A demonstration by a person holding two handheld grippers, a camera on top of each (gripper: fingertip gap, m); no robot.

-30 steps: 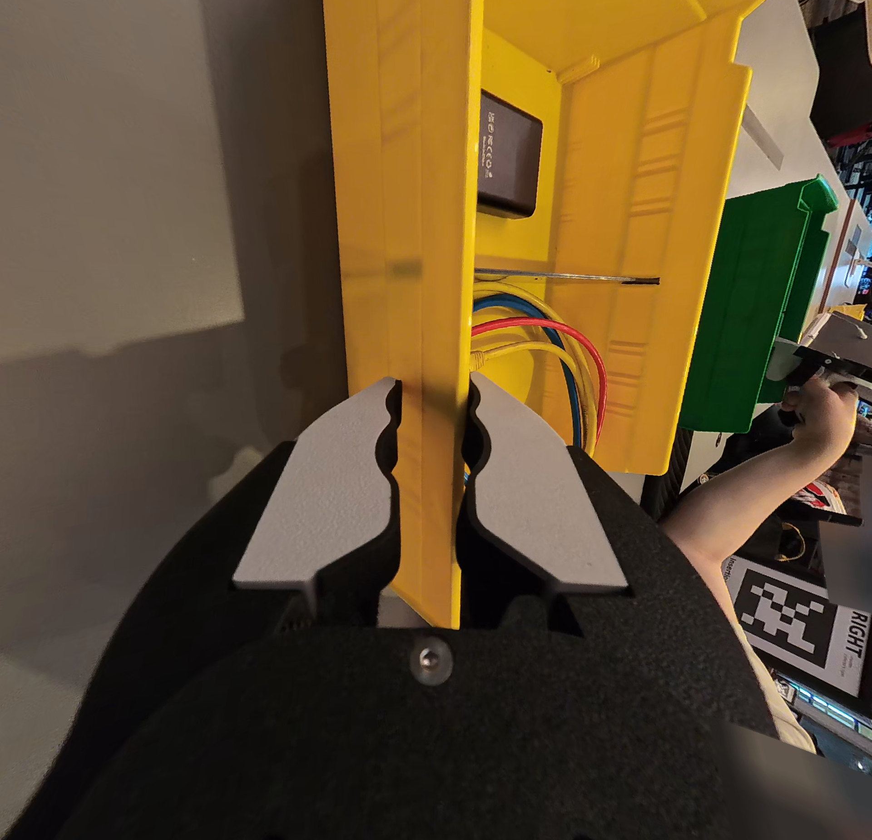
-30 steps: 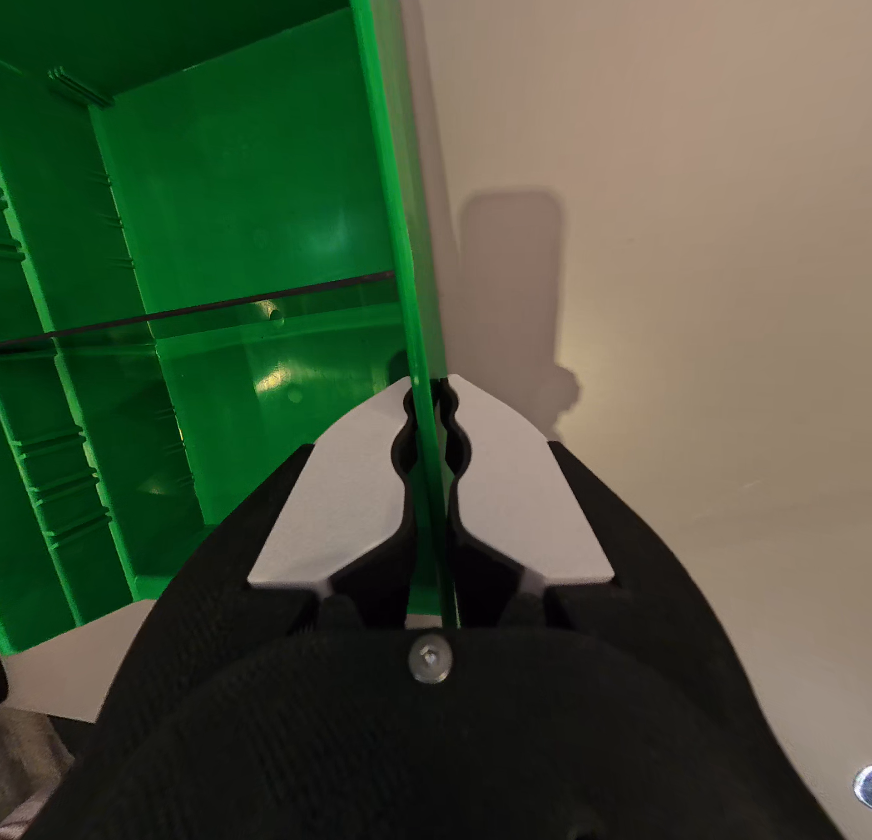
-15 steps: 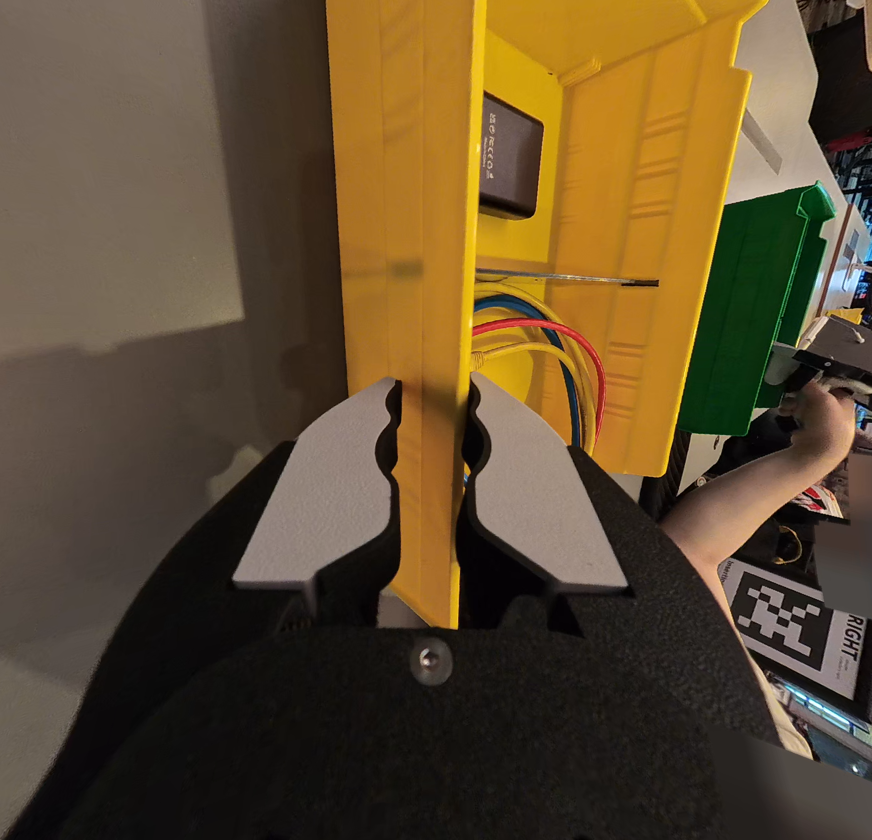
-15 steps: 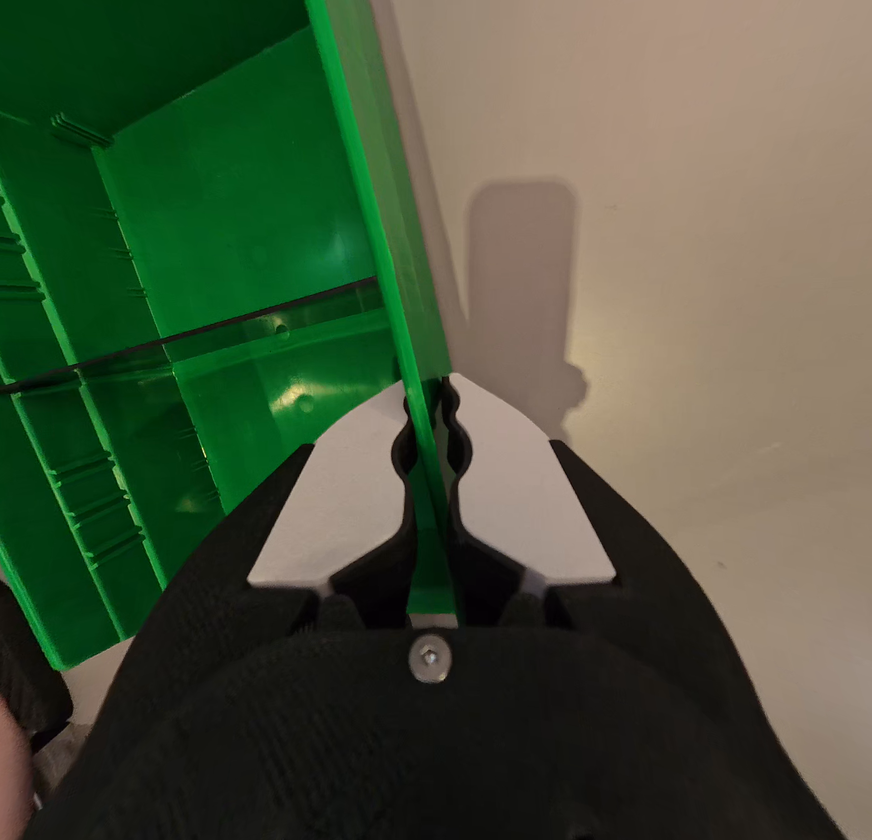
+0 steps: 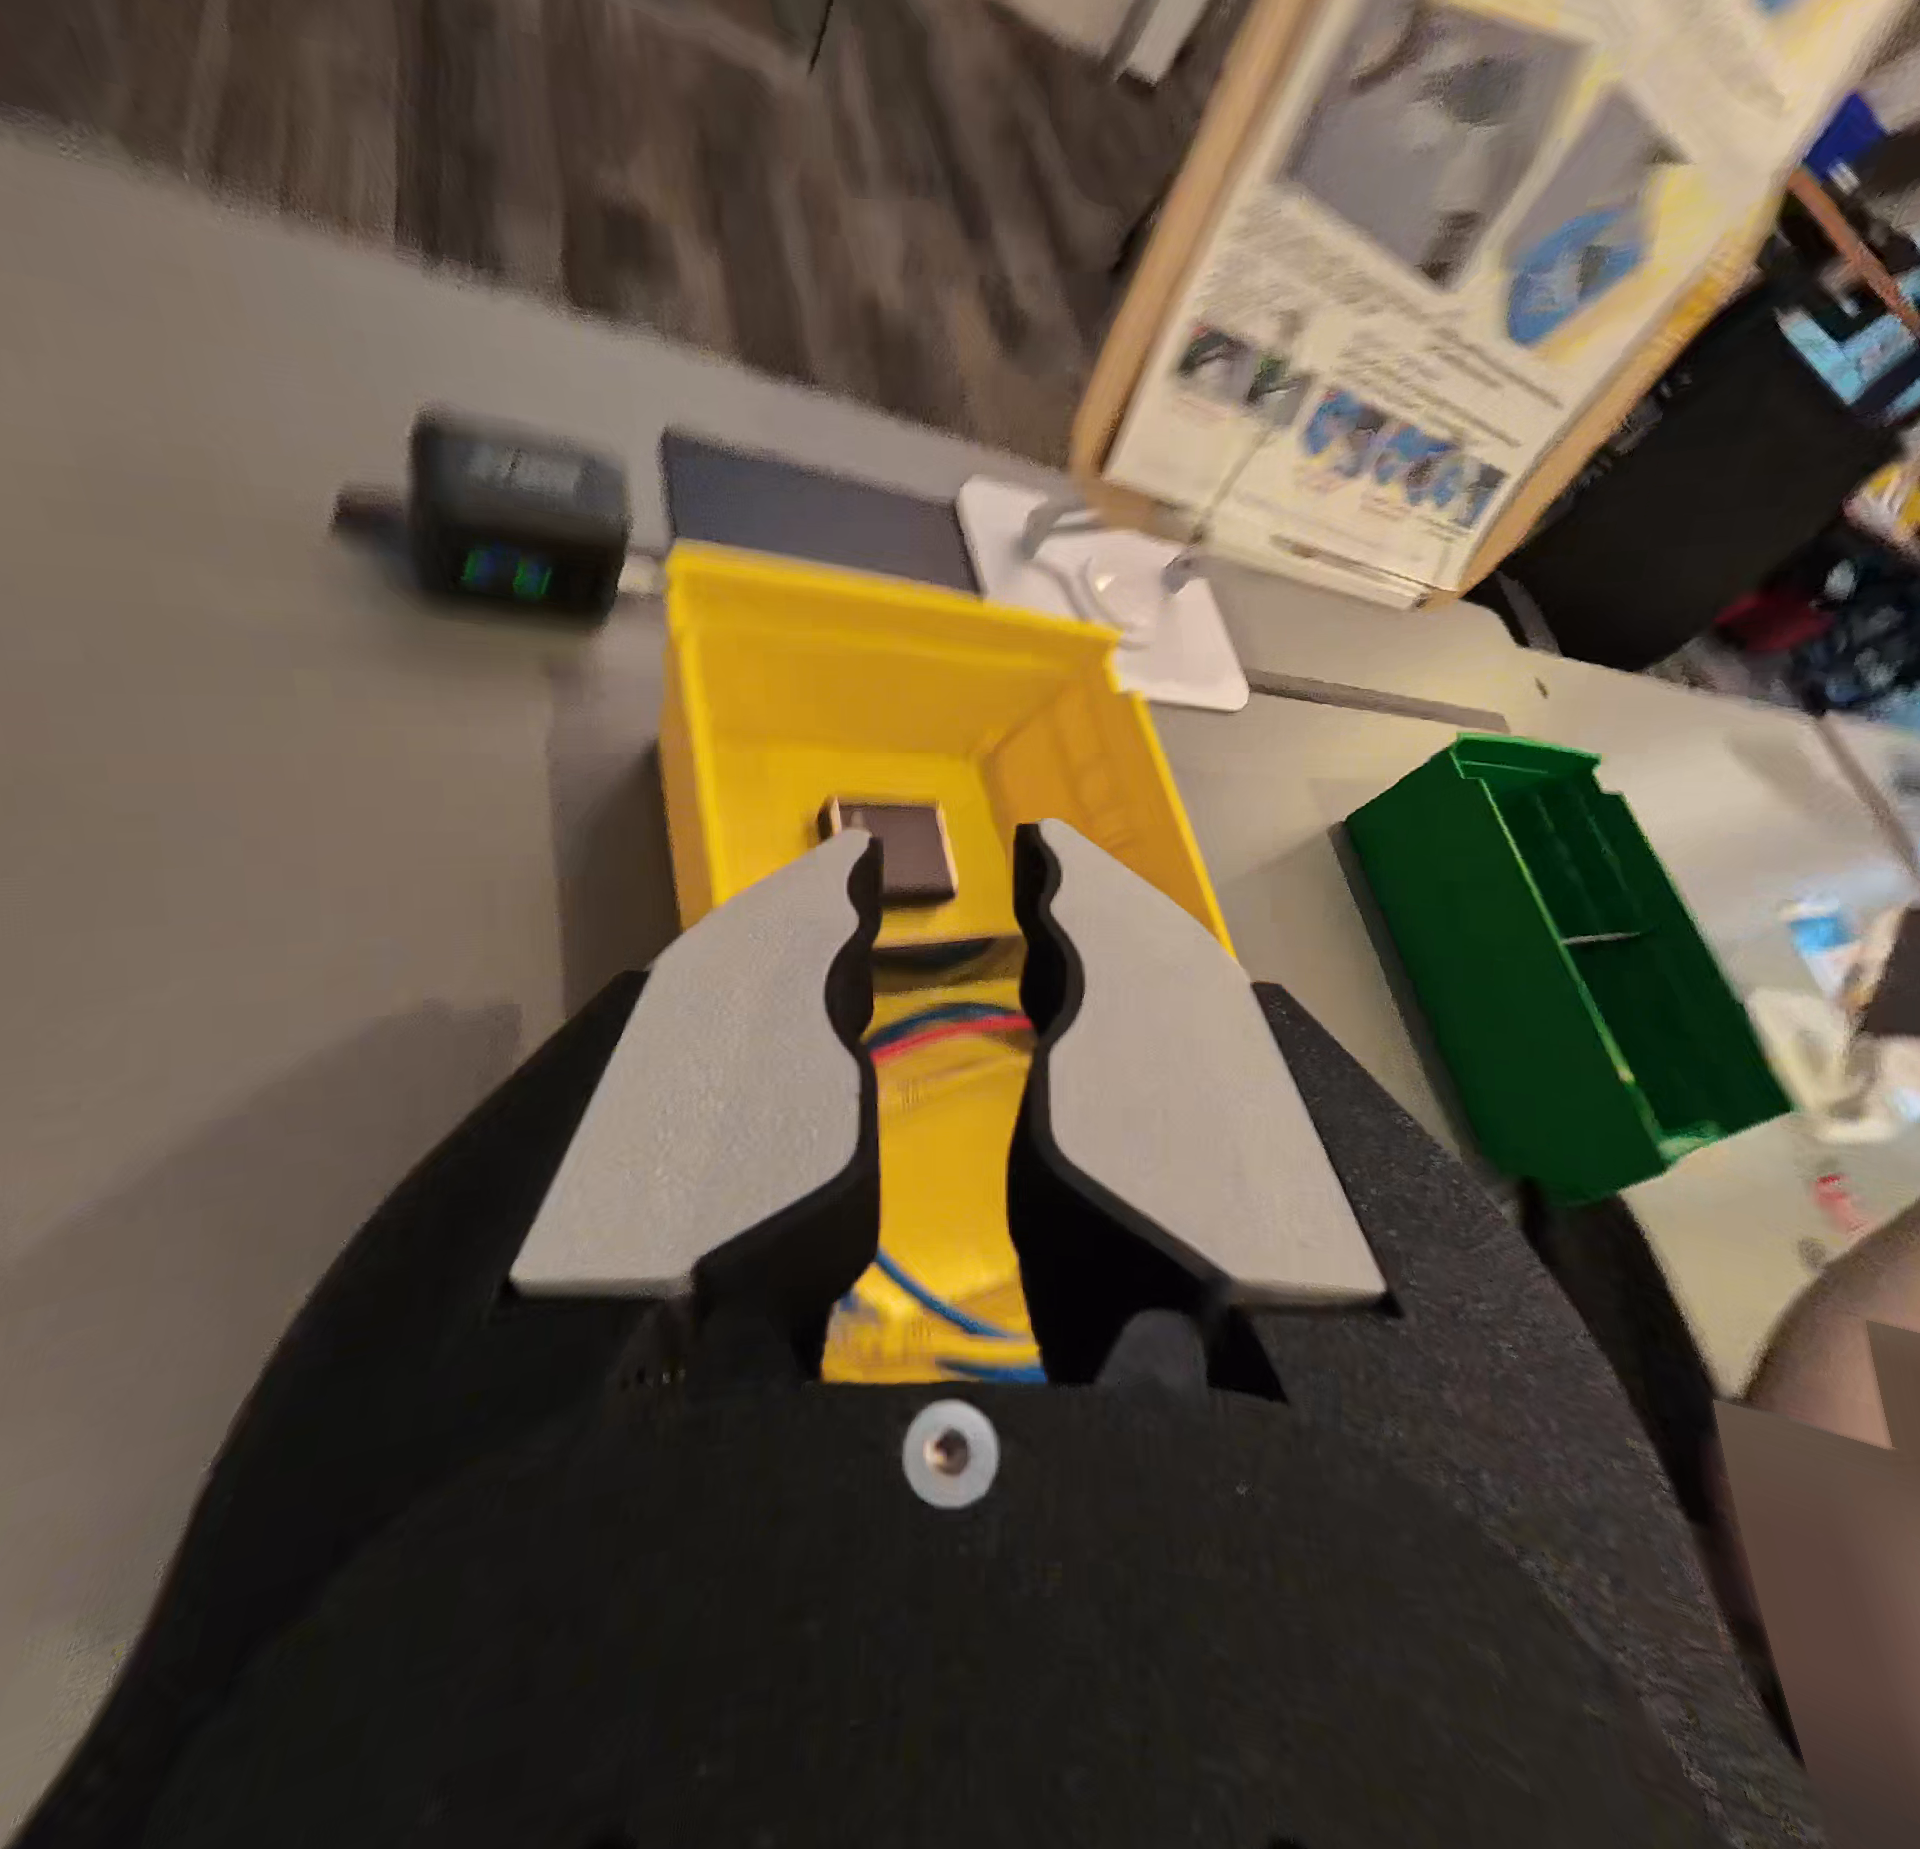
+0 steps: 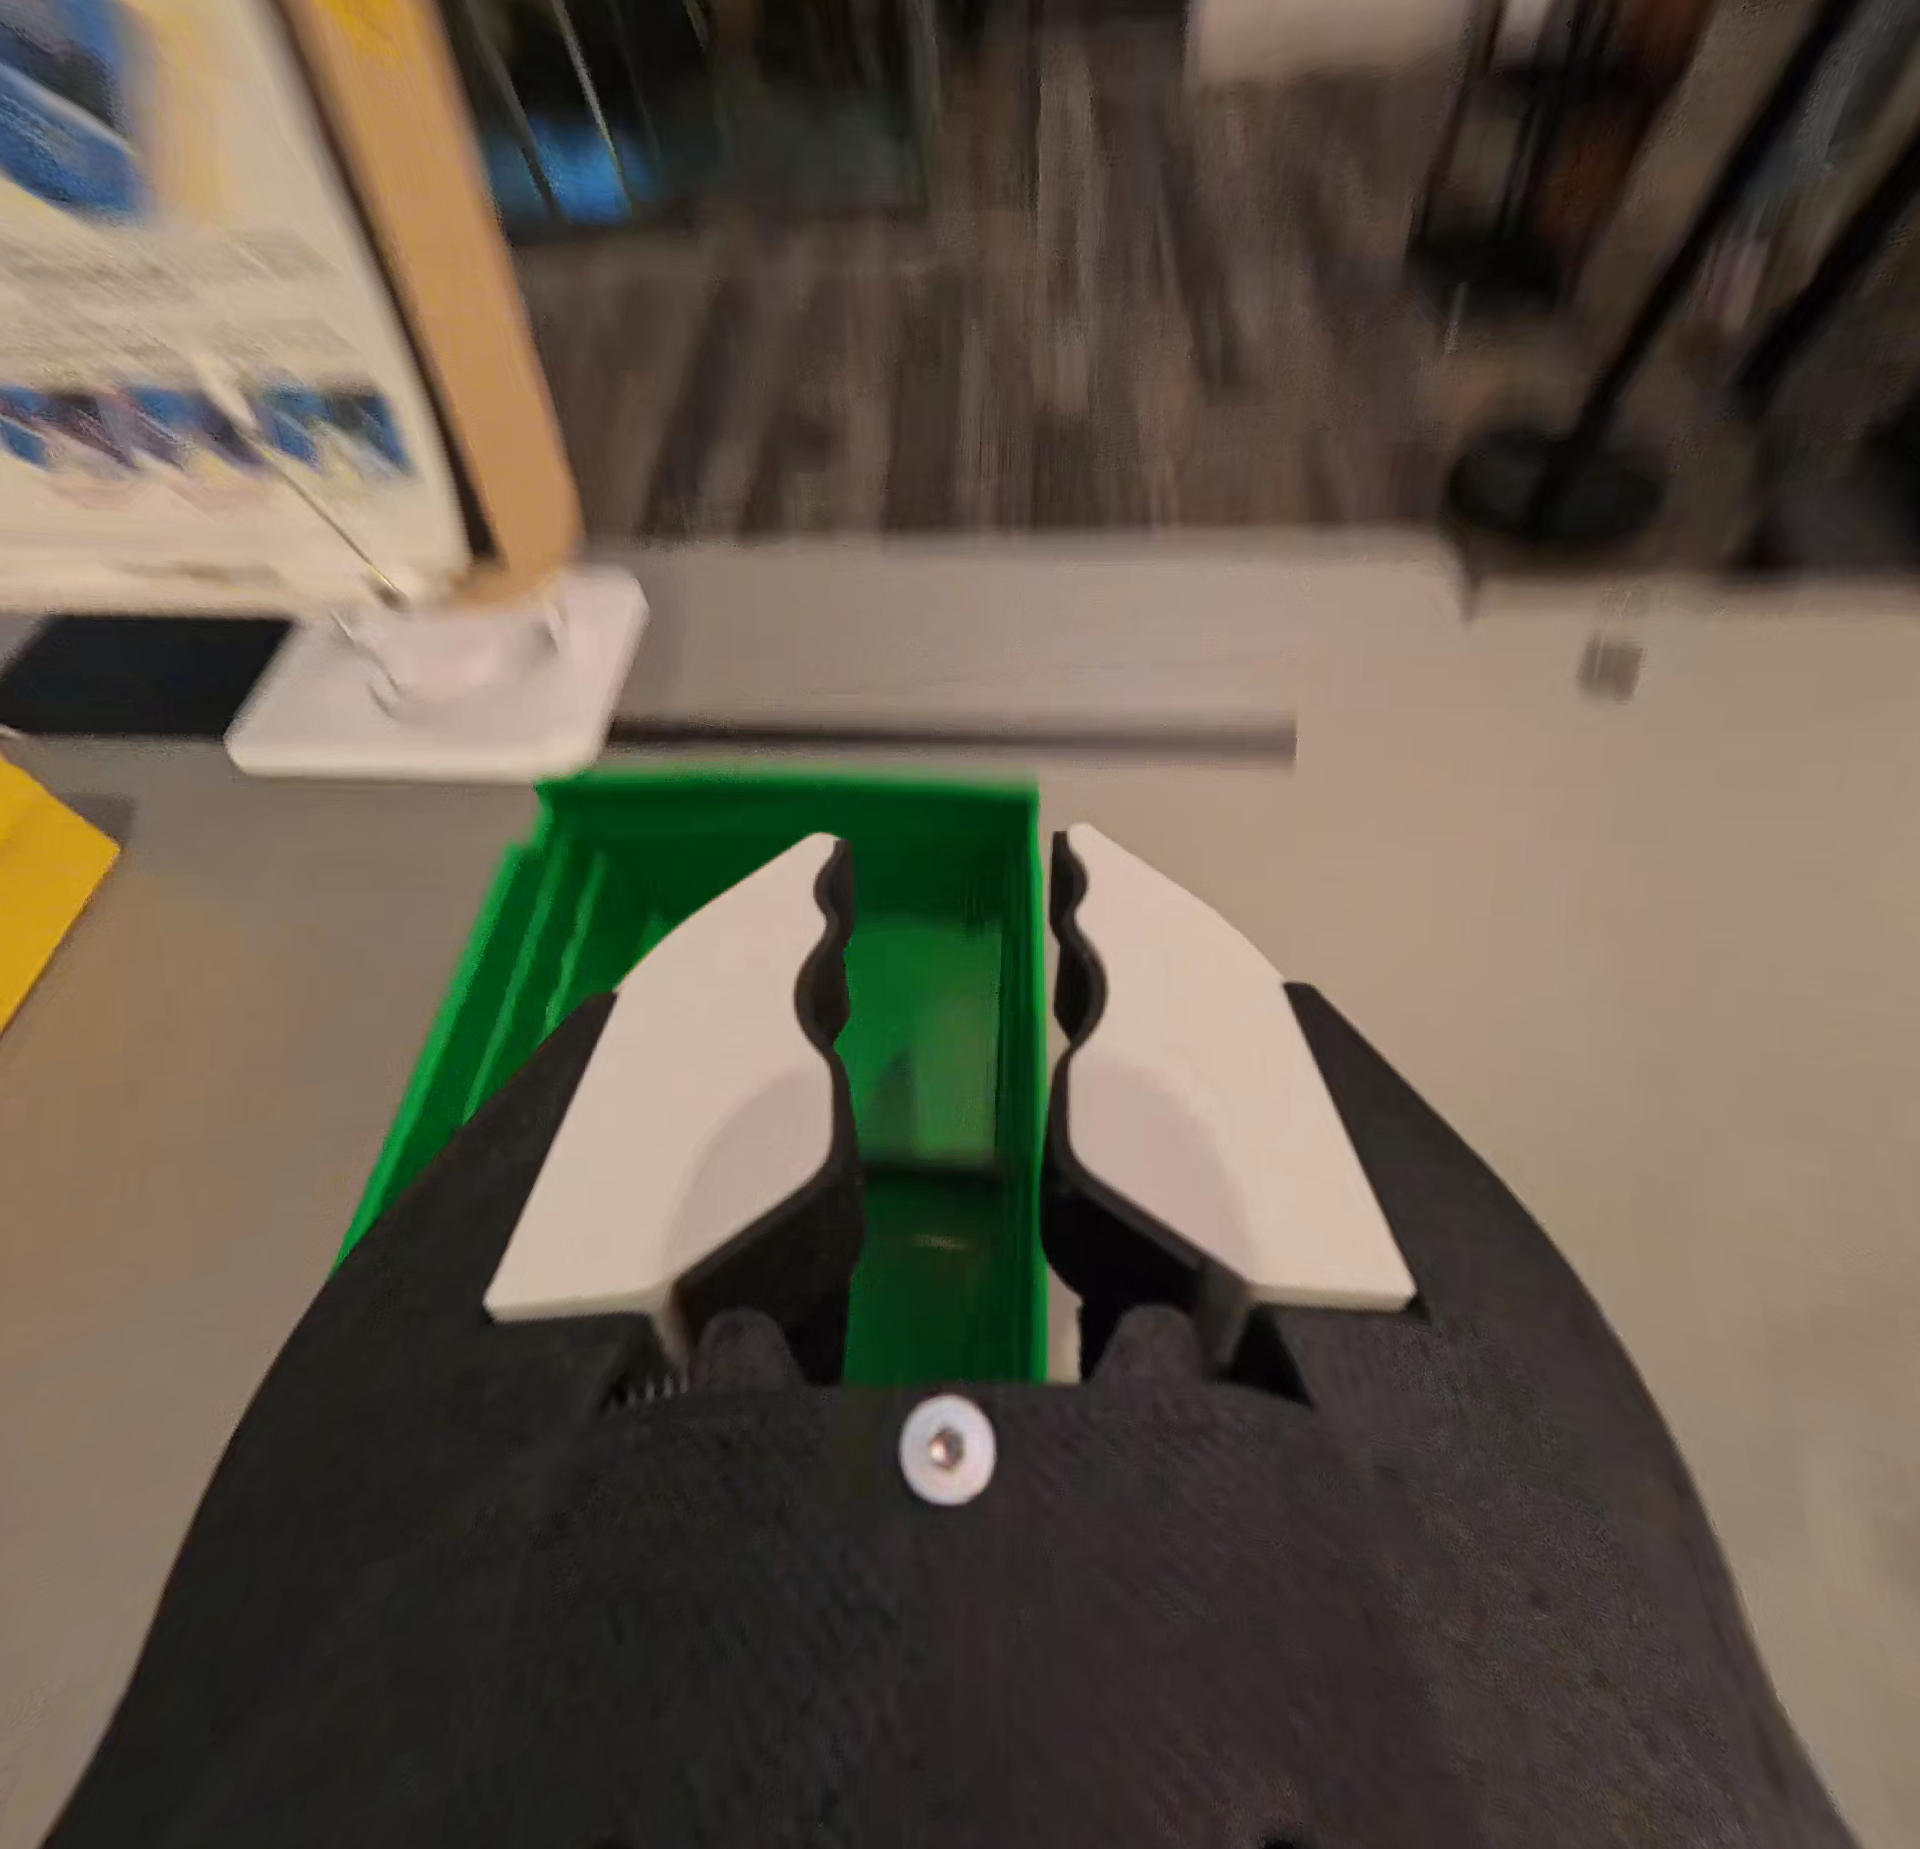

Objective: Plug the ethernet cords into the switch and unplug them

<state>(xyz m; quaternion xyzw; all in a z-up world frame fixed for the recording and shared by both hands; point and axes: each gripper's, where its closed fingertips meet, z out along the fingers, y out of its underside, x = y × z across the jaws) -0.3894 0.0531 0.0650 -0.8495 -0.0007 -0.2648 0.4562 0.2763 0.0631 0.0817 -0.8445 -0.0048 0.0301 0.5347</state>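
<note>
A yellow bin (image 5: pixel 831 719) stands on the grey table. In it lie a dark brown switch (image 5: pixel 902 854) at the far end and coiled red, blue and yellow ethernet cords (image 5: pixel 940 1036) nearer me. My left gripper (image 5: pixel 940 843) is open and empty above the bin, over the cords and switch. A green bin (image 6: pixel 935 1020) stands to the right and looks empty; it also shows in the left wrist view (image 5: pixel 1558 968). My right gripper (image 6: pixel 948 849) is open and empty above the green bin, its right finger beyond the bin's right wall. Both views are blurred.
A black device with green lit digits (image 5: pixel 514 532) sits left of the yellow bin. A framed poster (image 5: pixel 1382 272) on a white stand base (image 5: pixel 1101 594) stands behind the bins, beside a dark mat (image 5: pixel 800 521). A corner of the yellow bin (image 6: pixel 42 885) shows in the right wrist view. Across from one pair of fingers to the other is roughly 65 cm.
Both grippers have let go of the bin walls they gripped and opened. Both have lifted and pulled back. The bins now stand on the table.
</note>
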